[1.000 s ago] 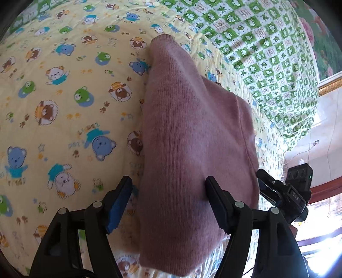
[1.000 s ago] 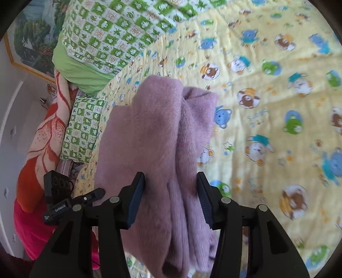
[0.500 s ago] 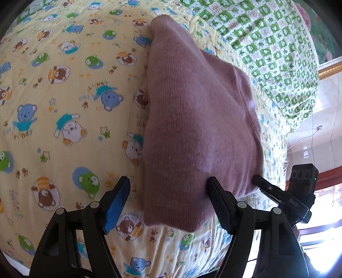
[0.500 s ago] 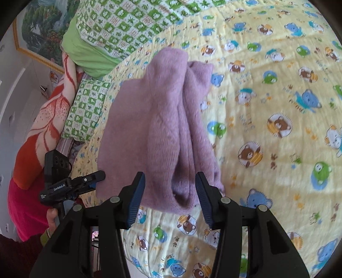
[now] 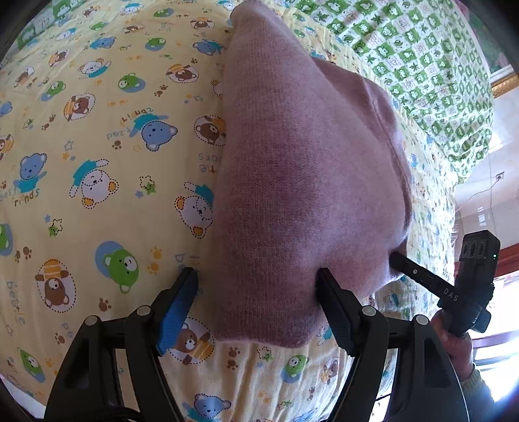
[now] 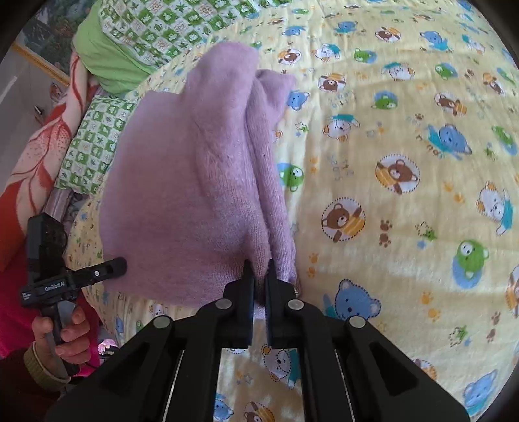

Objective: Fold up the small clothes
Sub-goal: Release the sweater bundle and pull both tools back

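Observation:
A pink knitted sweater (image 5: 305, 181) lies folded lengthwise on a yellow bear-print sheet (image 5: 97, 162). My left gripper (image 5: 256, 285) is open, its fingers either side of the sweater's near hem. In the right wrist view the sweater (image 6: 194, 181) shows a doubled fold along its right side. My right gripper (image 6: 258, 272) is shut on the sweater's near edge at that fold. The right gripper also shows at the right of the left wrist view (image 5: 402, 259), touching the sweater's corner. The left gripper shows at the left of the right wrist view (image 6: 107, 267), by the sweater's other corner.
A green checked quilt (image 5: 421, 65) lies beyond the sweater, also seen in the right wrist view (image 6: 155, 29). A red and white floral blanket (image 6: 29, 155) is piled at the bed's side. The sheet's near edge (image 5: 259, 389) runs just under the grippers.
My right gripper has closed on the sweater's near edge; it was open before. Both grippers have moved in closer to the hem after drawing back.

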Tool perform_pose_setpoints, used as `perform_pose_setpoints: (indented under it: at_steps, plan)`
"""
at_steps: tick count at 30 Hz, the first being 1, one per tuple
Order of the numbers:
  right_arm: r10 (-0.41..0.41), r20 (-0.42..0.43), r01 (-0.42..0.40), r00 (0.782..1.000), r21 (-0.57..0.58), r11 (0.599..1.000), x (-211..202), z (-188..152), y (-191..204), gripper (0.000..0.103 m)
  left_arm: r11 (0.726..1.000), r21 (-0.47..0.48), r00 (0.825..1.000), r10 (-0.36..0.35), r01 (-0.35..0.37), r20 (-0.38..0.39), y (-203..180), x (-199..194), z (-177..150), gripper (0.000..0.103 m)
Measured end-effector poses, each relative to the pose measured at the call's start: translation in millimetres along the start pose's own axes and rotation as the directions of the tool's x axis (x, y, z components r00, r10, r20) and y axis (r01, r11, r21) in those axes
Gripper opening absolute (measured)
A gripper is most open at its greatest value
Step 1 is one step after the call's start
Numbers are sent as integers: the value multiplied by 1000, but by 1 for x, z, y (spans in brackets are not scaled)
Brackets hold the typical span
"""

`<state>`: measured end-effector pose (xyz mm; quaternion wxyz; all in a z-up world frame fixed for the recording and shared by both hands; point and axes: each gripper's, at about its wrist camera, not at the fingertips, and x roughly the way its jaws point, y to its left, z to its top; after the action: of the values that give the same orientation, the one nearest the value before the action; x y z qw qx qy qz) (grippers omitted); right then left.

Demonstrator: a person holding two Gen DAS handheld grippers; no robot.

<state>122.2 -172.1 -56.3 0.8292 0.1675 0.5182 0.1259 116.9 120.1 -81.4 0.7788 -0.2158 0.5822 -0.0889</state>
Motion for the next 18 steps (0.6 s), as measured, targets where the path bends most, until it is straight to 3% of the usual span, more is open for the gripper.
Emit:
perform_pose_setpoints:
  at_steps: [8, 13, 18]
  plan:
    - [-28, 62, 30, 998, -37, 999, -29, -4, 18, 20, 1000, 20, 999, 14, -15, 38, -7, -20, -7, 74]
    - [-41, 108, 46, 993, -43, 998, -42, -17, 27, 41, 996, 67, 996, 50, -55, 72, -11, -32, -18, 75]
    - [-44, 121, 51, 992, -54, 997, -46, -32, 37, 43, 989, 113, 992, 79, -90, 101, -13, -43, -33, 75]
